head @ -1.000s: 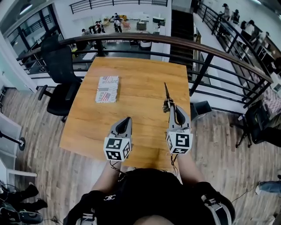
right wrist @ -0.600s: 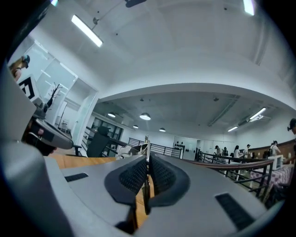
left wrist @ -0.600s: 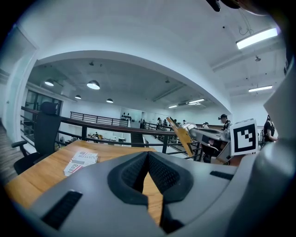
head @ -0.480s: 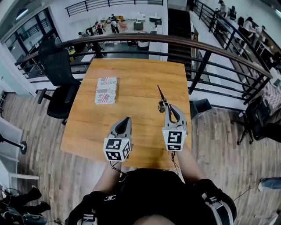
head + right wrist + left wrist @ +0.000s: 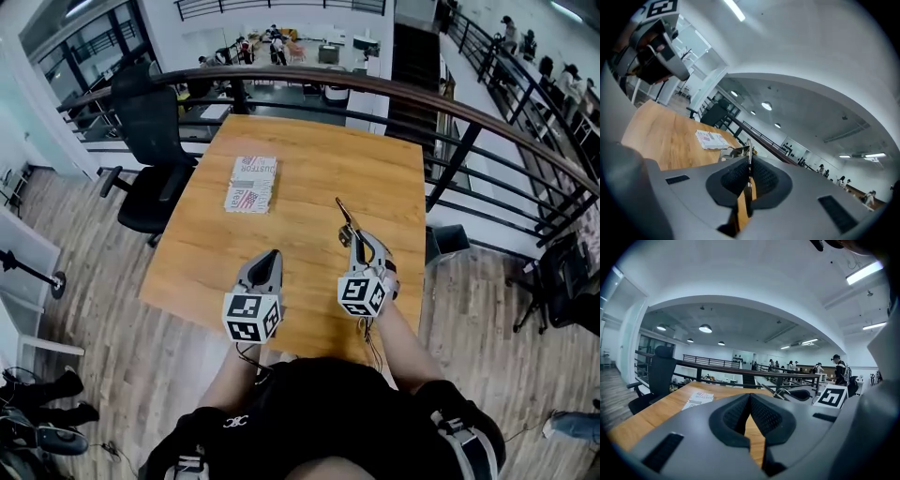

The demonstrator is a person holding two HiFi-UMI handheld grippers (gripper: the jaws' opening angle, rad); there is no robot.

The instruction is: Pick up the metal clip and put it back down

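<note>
The metal clip (image 5: 345, 219) is a thin steel piece with a wire loop, and it juts forward and to the left from my right gripper (image 5: 355, 238). That gripper is shut on it and holds it above the wooden table (image 5: 309, 159), right of the middle. In the right gripper view the clip (image 5: 748, 151) stands edge-on between the pressed pads. My left gripper (image 5: 271, 255) hovers over the table's near edge, shut with nothing in it; its pads (image 5: 761, 412) meet at the tip. From the left gripper view, the clip (image 5: 774, 391) shows to the right.
A white printed booklet (image 5: 251, 184) lies flat on the table's far left part. A curved railing (image 5: 469, 117) runs behind and to the right of the table. A black office chair (image 5: 155, 131) stands at the table's left side.
My right gripper has swung left and drawn nearer with the clip, whose tip now points further left. The left gripper has stayed in place.
</note>
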